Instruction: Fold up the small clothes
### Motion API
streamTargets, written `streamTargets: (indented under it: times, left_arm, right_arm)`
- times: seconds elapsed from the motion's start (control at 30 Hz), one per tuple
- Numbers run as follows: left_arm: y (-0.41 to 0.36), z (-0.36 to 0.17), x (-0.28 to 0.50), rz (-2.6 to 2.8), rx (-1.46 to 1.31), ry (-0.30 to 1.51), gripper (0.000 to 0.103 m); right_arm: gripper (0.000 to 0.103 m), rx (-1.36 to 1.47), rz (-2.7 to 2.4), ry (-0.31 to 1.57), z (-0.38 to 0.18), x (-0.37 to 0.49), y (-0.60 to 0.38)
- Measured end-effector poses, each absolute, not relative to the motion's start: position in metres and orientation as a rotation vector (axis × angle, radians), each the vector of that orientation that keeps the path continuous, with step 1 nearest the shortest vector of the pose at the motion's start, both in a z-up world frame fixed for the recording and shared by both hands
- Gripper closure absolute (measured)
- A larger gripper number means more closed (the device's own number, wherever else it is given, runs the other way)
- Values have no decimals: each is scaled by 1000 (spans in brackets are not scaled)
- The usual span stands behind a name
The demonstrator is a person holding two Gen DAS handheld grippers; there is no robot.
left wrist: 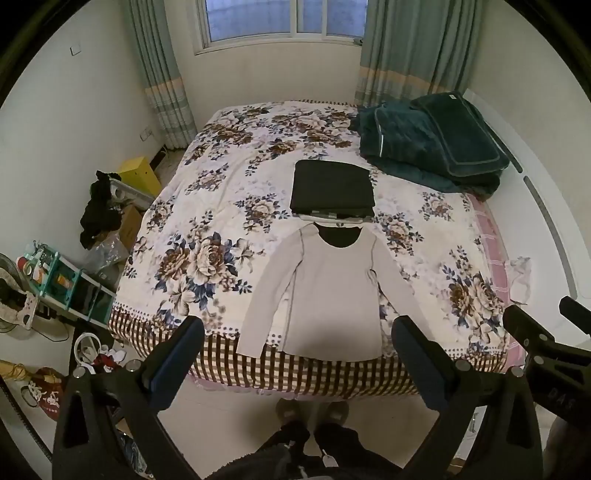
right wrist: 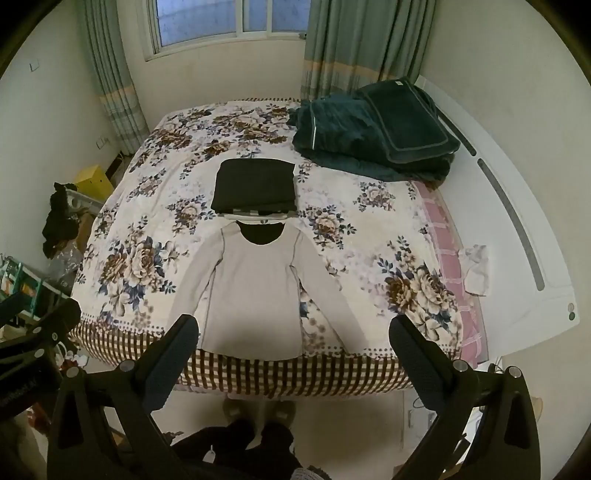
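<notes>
Nearest: left gripper (left wrist: pixel 299 332) spread wide, fingers (left wrist: pixel 184 339) apart, nothing between them, hovering above the foot of the bed. Right gripper (right wrist: pixel 291 332) same, gaping wide, fingers (right wrist: pixel 410 339) holding nothing, also above the bed's near edge. Right gripper visible at far right of the left view (left wrist: pixel 546 343). Below both, slippers (left wrist: pixel 314 410) and dark trouser legs (left wrist: pixel 317 439) on the pale floor.

Next out: long-sleeved shirt (left wrist: pixel 325 291) (right wrist: pixel 255 291), pale grey-beige, spread flat and unfolded on the floral bedspread (left wrist: pixel 207 206) (right wrist: pixel 155 184), hem at the checked border by the near edge, neck away, both sleeves angled outward. Not touched by either gripper.

Just beyond the collar: stack of folded clothes (left wrist: pixel 332 190) (right wrist: pixel 255 188), black piece on top, lighter patterned layers under it, touching or nearly touching the shirt's neckline.

Farther right: dark green blanket (left wrist: pixel 428 144) (right wrist: pixel 376 129) heaped at the far corner. White cloth (right wrist: pixel 476 269) at the right edge of the bed.

Left of the bed: yellow box (left wrist: pixel 138 175), teal rack (left wrist: pixel 62 284).

Farthest: window (left wrist: pixel 284 18), curtains (left wrist: pixel 162 74) either side.
</notes>
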State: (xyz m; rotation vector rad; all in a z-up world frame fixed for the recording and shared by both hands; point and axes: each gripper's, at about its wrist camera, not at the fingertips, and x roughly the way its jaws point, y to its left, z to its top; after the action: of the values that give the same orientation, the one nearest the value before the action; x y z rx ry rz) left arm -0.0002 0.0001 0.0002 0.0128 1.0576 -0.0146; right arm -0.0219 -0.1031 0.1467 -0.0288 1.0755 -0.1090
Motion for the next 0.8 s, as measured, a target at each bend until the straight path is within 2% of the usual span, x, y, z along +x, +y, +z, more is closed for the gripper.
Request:
streamTargets:
  times: [0.8]
  left_arm:
    - [-1,-1,0,-20,8,1056,0]
  right_arm:
    - [0,-33,-108,1073,149,-26,-106]
